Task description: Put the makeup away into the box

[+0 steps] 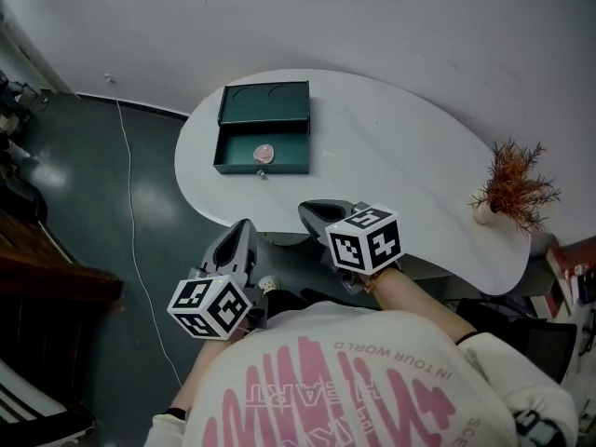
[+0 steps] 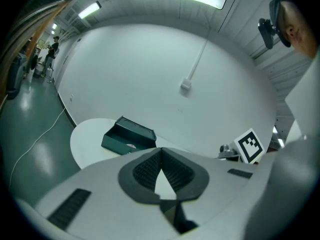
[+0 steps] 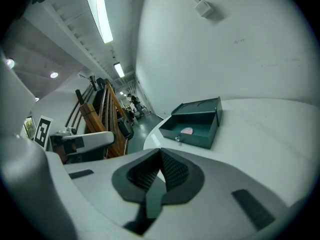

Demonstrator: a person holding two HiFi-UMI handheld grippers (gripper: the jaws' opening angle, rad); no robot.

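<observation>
White counter (image 1: pixel 400 156), open green box (image 1: pixel 261 167) at 12 o'clock, pink makeup (image 1: pixel 264 153) already inside.
Your left tongs (image 2: pixel 161 149) and right tongs (image 3: pixel 161 150) are both pinched together, empty; nudging the lid (image 1: pixel 264 103) carelessly could skid the box.

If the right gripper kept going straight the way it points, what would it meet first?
Probably the bare white table, short of the open green box: the right gripper tilts down with tabletop just beyond its closed tips. The box lies further on, slightly right; depth is uncertain.
</observation>
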